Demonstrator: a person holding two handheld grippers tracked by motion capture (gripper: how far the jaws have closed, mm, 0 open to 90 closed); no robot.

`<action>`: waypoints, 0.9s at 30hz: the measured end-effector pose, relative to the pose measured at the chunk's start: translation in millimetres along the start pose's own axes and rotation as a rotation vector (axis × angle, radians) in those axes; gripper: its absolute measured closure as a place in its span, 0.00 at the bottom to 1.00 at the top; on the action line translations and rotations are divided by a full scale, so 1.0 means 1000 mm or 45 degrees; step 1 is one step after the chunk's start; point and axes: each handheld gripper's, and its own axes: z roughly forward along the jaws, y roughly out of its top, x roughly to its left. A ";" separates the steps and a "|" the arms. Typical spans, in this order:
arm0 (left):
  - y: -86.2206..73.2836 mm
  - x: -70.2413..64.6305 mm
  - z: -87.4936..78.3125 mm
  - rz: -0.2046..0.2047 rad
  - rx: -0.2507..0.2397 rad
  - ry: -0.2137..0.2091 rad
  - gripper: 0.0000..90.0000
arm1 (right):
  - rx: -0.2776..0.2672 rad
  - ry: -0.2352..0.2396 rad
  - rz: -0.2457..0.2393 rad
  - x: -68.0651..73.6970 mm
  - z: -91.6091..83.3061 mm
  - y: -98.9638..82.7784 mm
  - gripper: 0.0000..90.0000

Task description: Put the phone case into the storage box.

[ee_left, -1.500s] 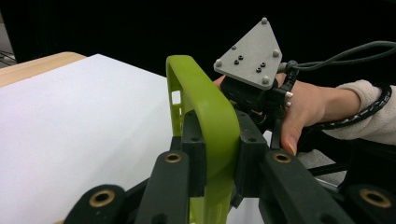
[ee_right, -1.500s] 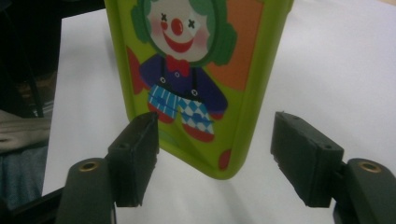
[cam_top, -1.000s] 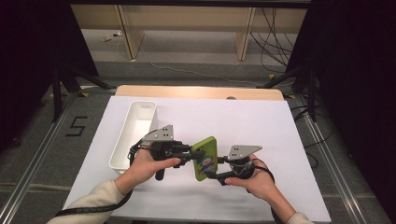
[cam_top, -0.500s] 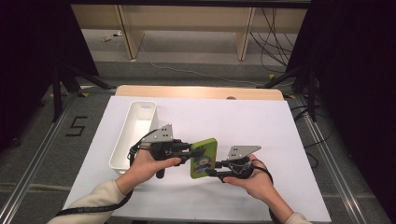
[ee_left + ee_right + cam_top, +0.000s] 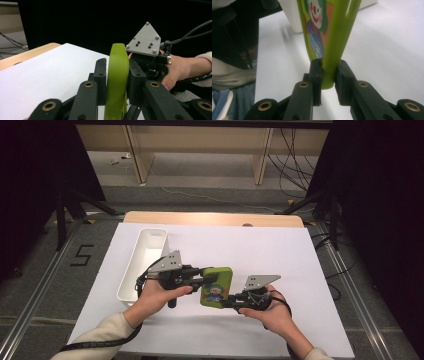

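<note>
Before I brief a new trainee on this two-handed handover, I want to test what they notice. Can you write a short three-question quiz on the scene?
1. True or false: the green phone case lies flat in the white tray.
2. Which grippers clamp the case? A) left only B) right only C) both
3. What is printed on the case?

Key:
1. False; it is held above the white table, outside the tray.
2. C; the left gripper and right gripper each pinch an edge.
3. A cartoon clown.

green clown-printed case (image 5: 217, 286), white bin (image 5: 144, 262)
</note>
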 end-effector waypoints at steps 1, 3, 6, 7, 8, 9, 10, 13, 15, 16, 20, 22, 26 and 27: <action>0.000 0.000 0.000 0.003 -0.003 0.004 0.80 | -0.004 0.005 0.003 0.000 0.000 0.000 0.87; 0.000 0.000 0.000 0.009 -0.011 0.020 0.78 | -0.011 -0.004 0.012 0.001 -0.001 0.001 0.87; 0.000 0.001 0.000 0.010 -0.018 0.043 0.74 | -0.011 -0.009 0.030 0.001 -0.001 0.002 0.87; 0.000 0.002 0.000 0.012 -0.014 0.058 0.73 | -0.012 -0.012 0.036 0.001 -0.001 0.002 0.88; 0.000 0.002 0.000 0.016 -0.010 0.078 0.71 | -0.013 -0.015 0.043 0.001 -0.001 0.002 0.88; 0.000 0.002 0.000 0.007 -0.010 0.099 0.68 | -0.014 -0.020 0.046 0.001 -0.001 0.002 0.88; 0.000 0.003 0.000 0.005 -0.009 0.113 0.65 | -0.012 -0.028 0.050 0.001 -0.002 0.003 0.88; 0.000 0.003 -0.001 -0.009 -0.007 0.142 0.55 | -0.011 -0.047 0.068 0.002 -0.002 0.002 0.88; 0.001 0.003 0.000 -0.003 -0.006 0.171 0.46 | -0.010 -0.064 0.076 0.001 -0.002 0.002 0.88; 0.001 0.002 0.000 -0.005 -0.003 0.184 0.41 | -0.013 -0.071 0.080 0.001 -0.003 0.002 0.88; 0.001 0.000 0.001 -0.020 0.020 0.260 0.22 | -0.032 -0.121 0.098 0.003 -0.004 0.004 0.88; 0.002 -0.003 0.003 -0.018 0.024 0.285 0.17 | -0.047 -0.153 0.108 0.004 -0.004 0.005 0.88; 0.004 -0.007 0.005 0.002 0.023 0.326 0.11 | -0.070 -0.213 0.121 0.008 -0.004 0.007 0.88; 0.005 -0.008 0.006 0.005 0.023 0.329 0.10 | -0.077 -0.229 0.123 0.009 -0.004 0.007 0.88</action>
